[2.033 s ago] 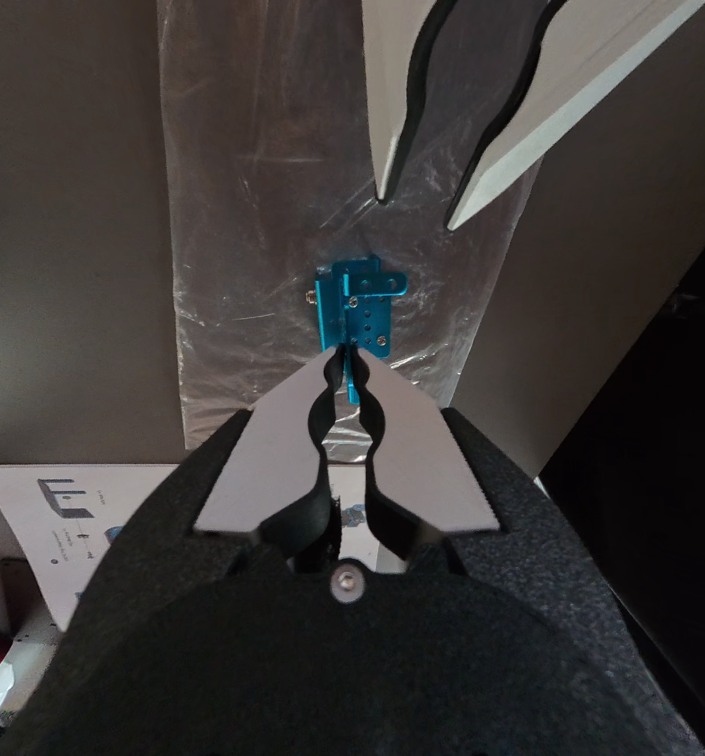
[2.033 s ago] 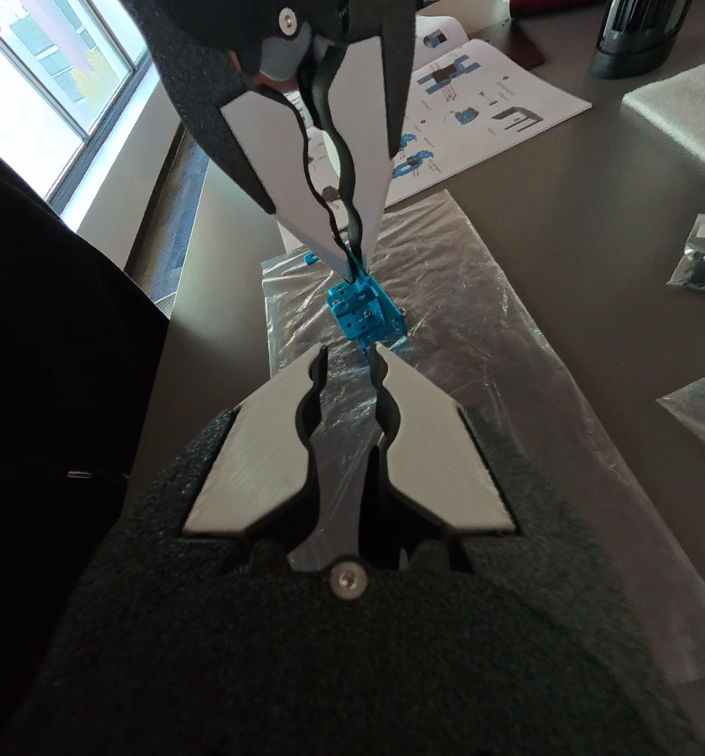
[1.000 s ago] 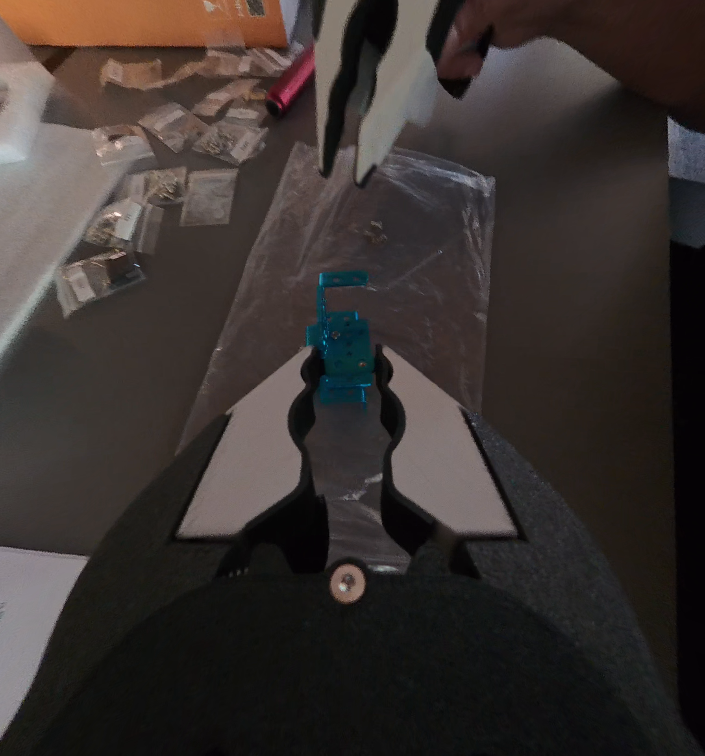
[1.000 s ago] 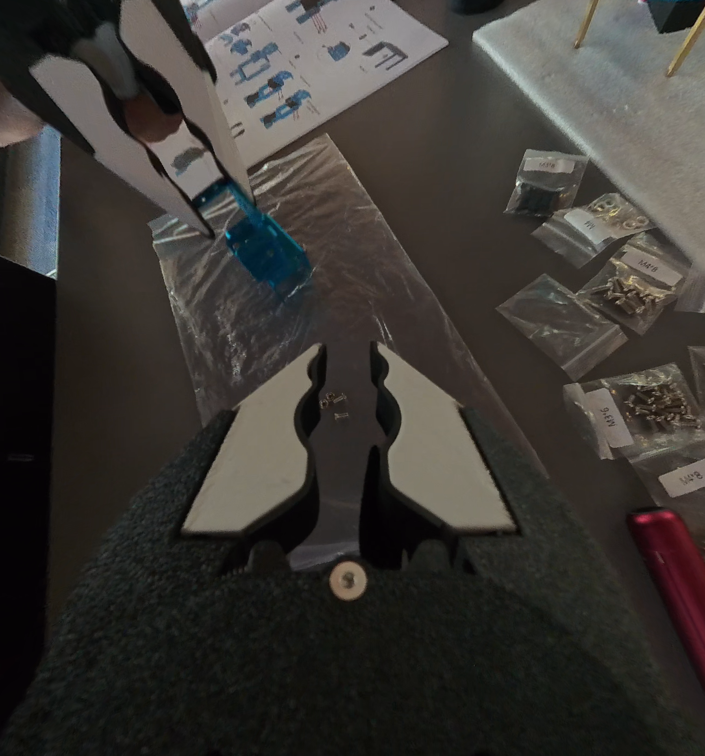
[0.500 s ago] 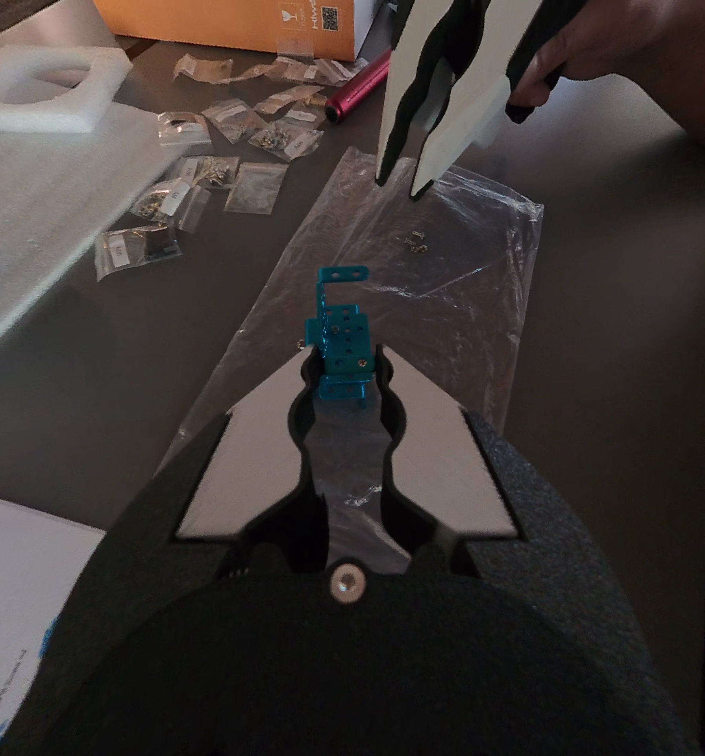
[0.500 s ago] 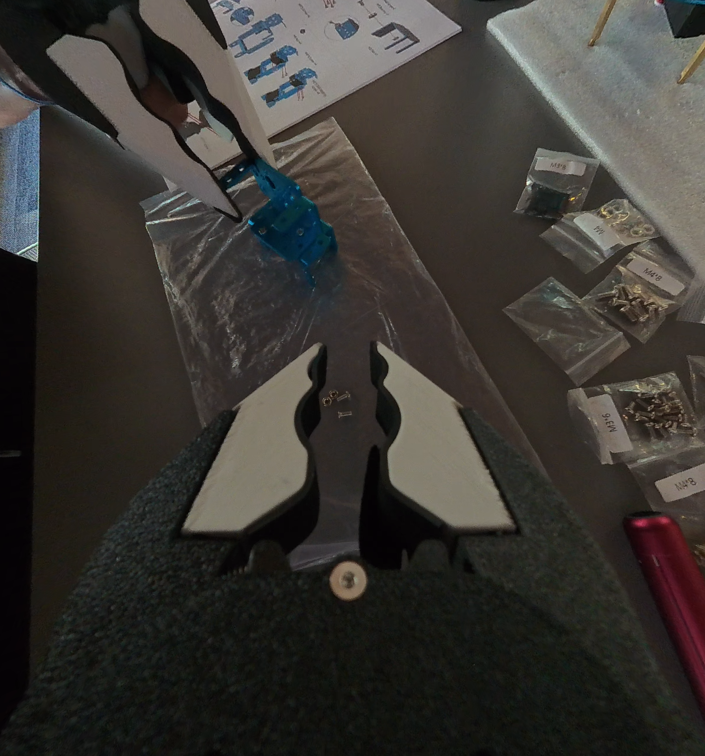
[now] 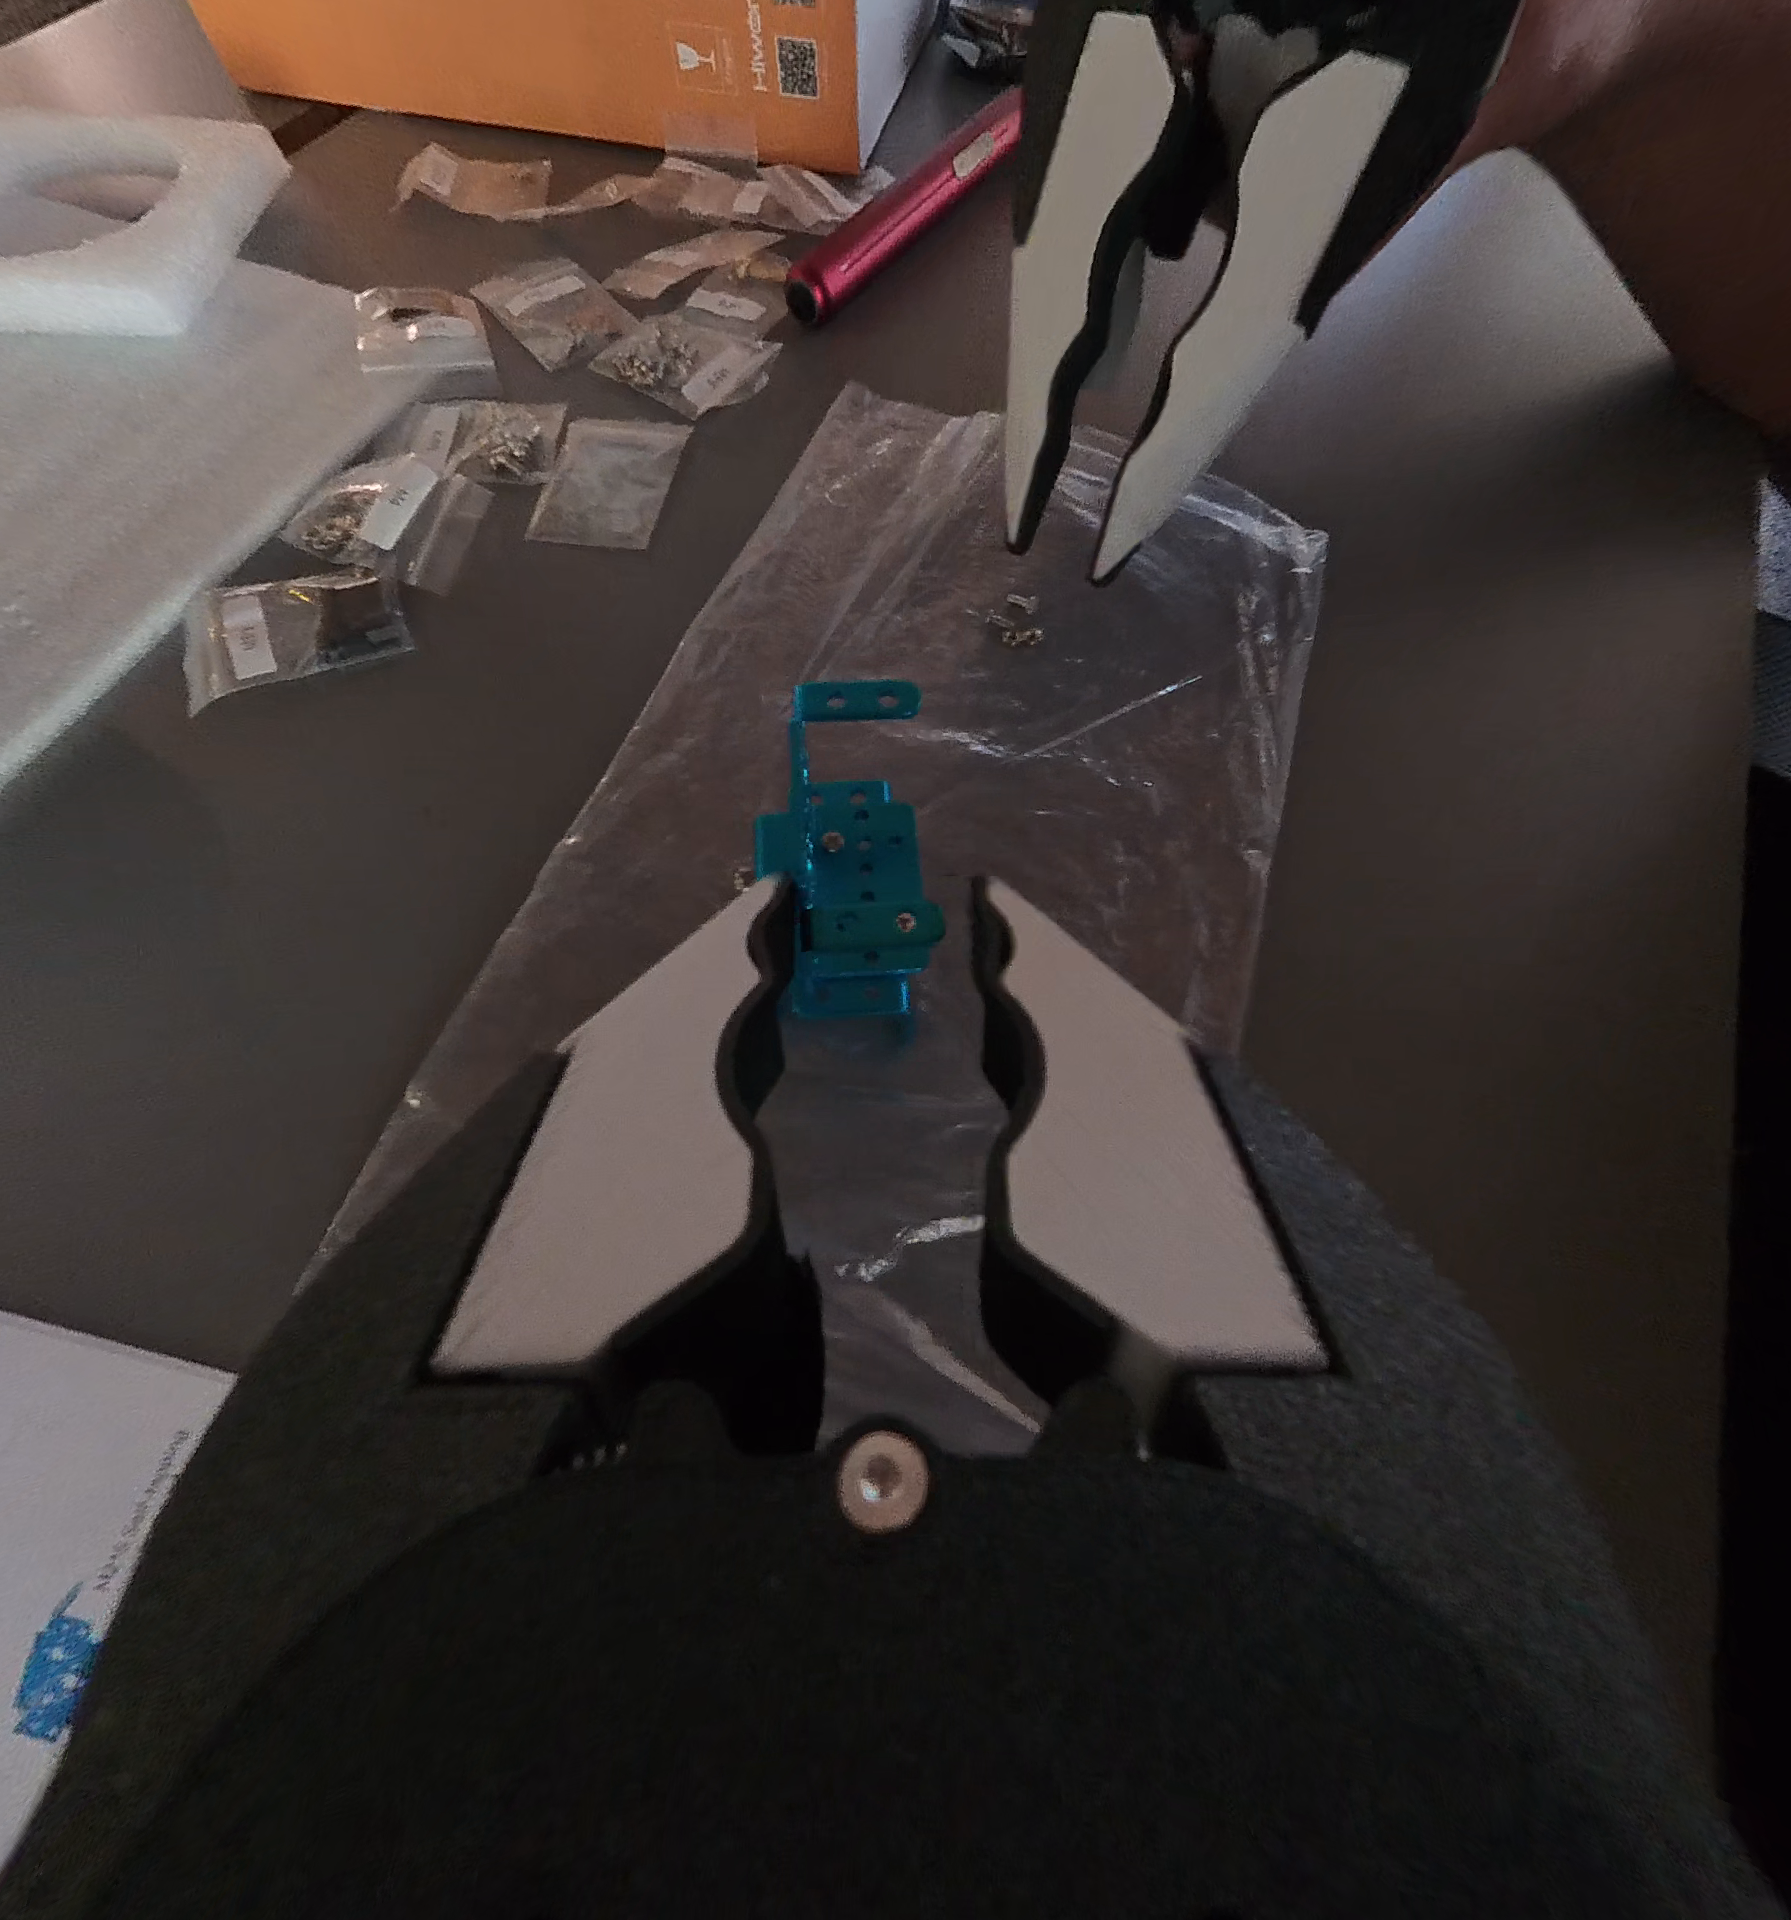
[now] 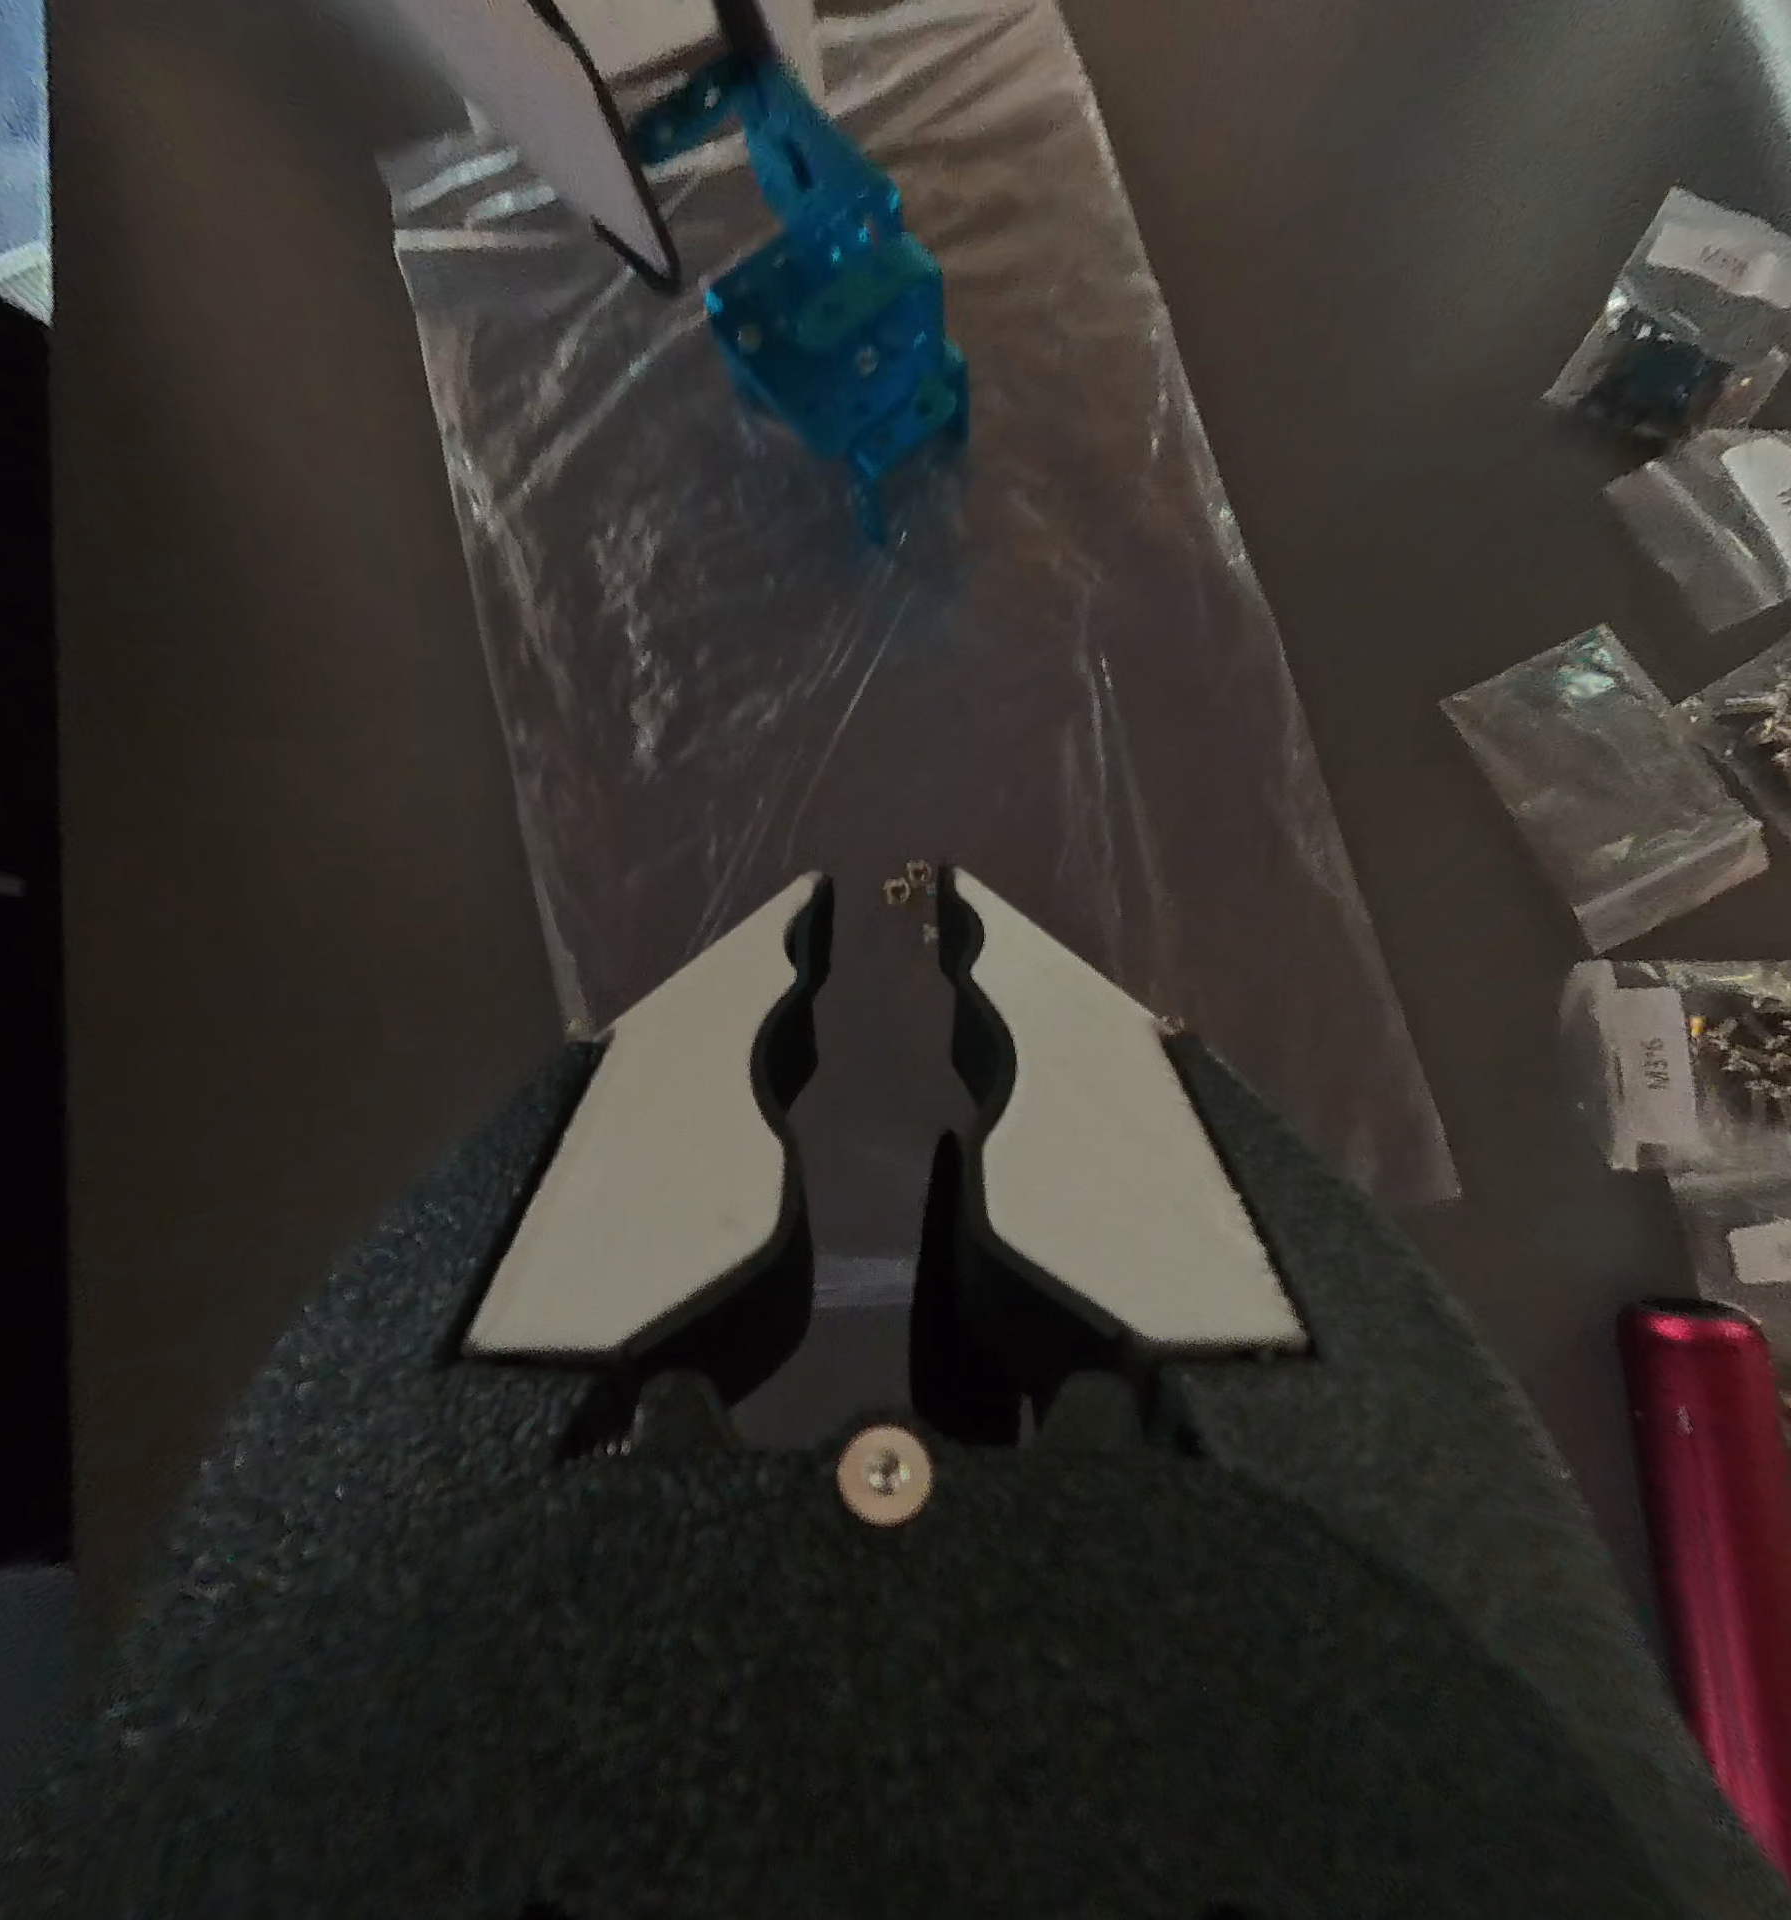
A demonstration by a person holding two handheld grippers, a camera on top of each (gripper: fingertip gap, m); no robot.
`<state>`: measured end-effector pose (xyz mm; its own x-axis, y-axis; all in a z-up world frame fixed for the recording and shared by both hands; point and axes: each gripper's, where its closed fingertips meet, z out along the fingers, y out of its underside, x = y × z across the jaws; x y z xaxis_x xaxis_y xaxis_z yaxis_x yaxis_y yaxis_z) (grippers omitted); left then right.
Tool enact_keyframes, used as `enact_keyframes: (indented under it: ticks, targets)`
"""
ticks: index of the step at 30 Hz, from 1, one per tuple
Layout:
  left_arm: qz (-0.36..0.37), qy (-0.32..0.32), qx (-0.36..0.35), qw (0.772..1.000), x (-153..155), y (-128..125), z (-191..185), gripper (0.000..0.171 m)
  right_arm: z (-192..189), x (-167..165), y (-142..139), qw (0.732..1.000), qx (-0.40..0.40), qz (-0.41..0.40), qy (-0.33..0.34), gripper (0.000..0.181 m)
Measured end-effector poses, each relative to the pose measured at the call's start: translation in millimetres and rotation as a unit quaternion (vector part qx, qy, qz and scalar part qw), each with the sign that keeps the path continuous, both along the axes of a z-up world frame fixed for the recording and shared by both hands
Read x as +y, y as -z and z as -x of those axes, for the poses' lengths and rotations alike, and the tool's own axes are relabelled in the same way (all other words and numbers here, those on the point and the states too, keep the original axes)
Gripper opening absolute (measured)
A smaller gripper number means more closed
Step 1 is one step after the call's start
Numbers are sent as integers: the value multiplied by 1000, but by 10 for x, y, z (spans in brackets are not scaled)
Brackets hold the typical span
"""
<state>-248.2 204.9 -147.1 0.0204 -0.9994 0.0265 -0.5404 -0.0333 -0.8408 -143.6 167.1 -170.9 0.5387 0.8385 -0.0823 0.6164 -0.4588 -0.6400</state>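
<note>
Standing on a clear plastic sheet [image 7: 1026, 831] spread over the dark desk [image 7: 247, 935], a blue metal bracket assembly [image 7: 855, 883] sits between the tips of the left gripper [image 7: 875, 894]. Its fingers [image 7: 662, 1091] are spread wide — the left tip seems to touch the bracket's side, while the right tip stands clear of it, so nothing is clamped.

The right gripper [image 8: 880, 883] points down at the far end of the same sheet, its fingers [image 8: 662, 1122] narrowly parted and holding nothing. A few tiny loose screws [image 8: 910, 883] lie on the plastic just at its tips, nearer the right finger.

Beside the sheet lie small clear bags of hardware [image 7: 652, 358] and a red metal cylinder [image 7: 901, 213] — behind them an orange cardboard box [image 7: 558, 52]. White foam [image 7: 91, 208] lies at the left, and a printed instruction sheet [image 7: 29, 1558] shows at the near left corner.
</note>
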Motion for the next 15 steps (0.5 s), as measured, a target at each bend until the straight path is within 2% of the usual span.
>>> enact_keyframes:
  ticks: [2, 4, 7, 10, 15]
  targets:
    - [14, 13, -3, 1000, -33, -41, 20, 49, -16, -26, 35, 1000, -20, -4, -8, 18]
    - [21, 30, -9, 999, -38, -122, 54, 53, -20, -33, 75, 999, -31, 0, -10, 18]
    - [10, 52, -37, 998, 49, -316, 114, 53, -127, 2, 141, 998, -56, 1, 3, 15]
    - [-4, 69, -70, 995, 158, -483, 160, 53, -154, 41, 105, 999, -38, 1, 9, 12]
    - [-19, 34, -143, 989, 377, -587, 174, 48, -119, 17, 190, 999, -42, 5, -11, 11]
